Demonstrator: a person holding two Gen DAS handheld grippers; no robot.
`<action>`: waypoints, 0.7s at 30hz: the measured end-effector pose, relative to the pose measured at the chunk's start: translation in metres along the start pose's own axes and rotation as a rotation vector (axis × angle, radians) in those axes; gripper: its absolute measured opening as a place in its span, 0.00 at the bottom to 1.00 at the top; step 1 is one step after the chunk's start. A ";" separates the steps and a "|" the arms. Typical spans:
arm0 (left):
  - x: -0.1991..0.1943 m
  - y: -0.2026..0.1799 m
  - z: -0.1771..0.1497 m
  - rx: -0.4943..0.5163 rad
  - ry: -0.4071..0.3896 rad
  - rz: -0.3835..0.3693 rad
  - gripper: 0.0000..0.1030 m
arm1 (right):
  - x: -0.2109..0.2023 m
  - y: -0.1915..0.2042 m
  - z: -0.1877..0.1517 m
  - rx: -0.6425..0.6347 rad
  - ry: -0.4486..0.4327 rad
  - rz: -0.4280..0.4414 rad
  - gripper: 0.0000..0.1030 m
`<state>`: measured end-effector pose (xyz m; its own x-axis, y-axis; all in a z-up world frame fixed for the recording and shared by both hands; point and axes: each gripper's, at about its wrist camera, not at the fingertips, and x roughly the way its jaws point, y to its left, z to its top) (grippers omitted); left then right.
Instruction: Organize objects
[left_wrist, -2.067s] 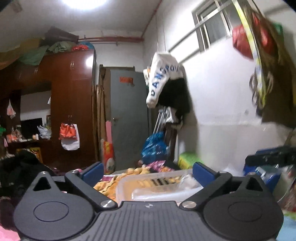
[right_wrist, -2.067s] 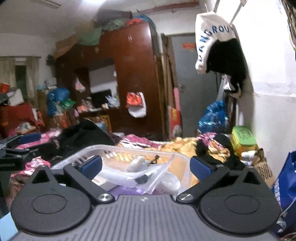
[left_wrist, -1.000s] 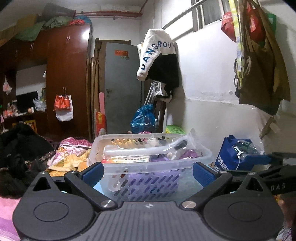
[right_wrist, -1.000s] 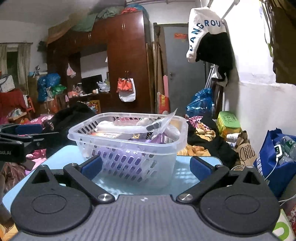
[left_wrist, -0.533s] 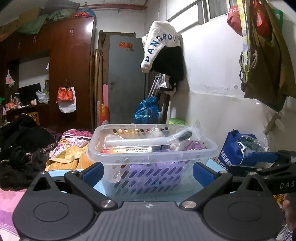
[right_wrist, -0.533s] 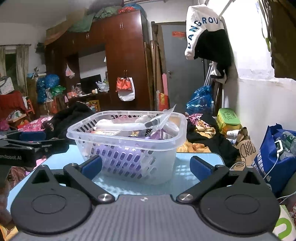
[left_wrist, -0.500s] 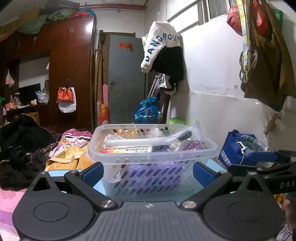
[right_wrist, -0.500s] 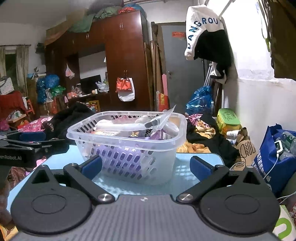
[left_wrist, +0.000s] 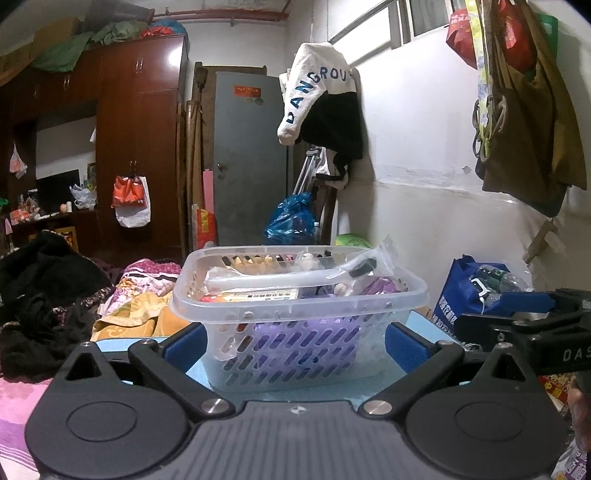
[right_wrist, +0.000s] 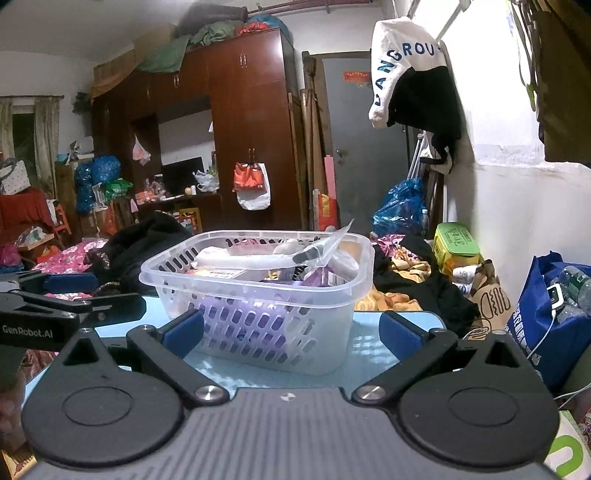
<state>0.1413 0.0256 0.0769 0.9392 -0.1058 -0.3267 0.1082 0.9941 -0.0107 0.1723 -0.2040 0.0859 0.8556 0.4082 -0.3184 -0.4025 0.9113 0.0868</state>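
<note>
— While level with the tabletop: left gripper spread wide, blue pads apart, clamped on nothing. Clear plastic basket dead ahead between the fingers, standing upright on the light blue surface, not touched.

— Same from the other side: right gripper also spread wide, holding nothing. Basket slightly left of centre, near the fingers but apart from them.

— Contents?

— Heaped to the rim. Long white item in a clear bag lying across the top, black end toward the right. Flat printed box beneath it, purple packaging at the right side. Smaller pieces at the back too jumbled to identify.

— Other gripper visible?

— Seen at the right edge of the left view, black with blue pad, beside a blue shopping bag. In the right view, left gripper at the left edge, lettered "GenRobot.AI".

— Surroundings?

— Dark wood wardrobe at the back, grey door, white-and-black jacket hung on the wall. Piled clothes left of the tabletop, green tin by the wall.
</note>
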 end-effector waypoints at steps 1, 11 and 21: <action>-0.001 0.001 0.000 -0.002 0.000 -0.003 1.00 | 0.000 0.000 0.000 0.001 0.000 0.000 1.00; 0.000 0.003 -0.001 -0.016 0.006 -0.011 1.00 | -0.002 -0.001 0.003 0.015 0.003 -0.004 1.00; -0.001 -0.002 0.000 -0.015 -0.005 -0.014 1.00 | -0.005 -0.005 0.005 0.020 -0.010 -0.002 1.00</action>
<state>0.1404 0.0242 0.0772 0.9392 -0.1196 -0.3218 0.1162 0.9928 -0.0297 0.1712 -0.2106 0.0914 0.8595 0.4067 -0.3095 -0.3941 0.9130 0.1052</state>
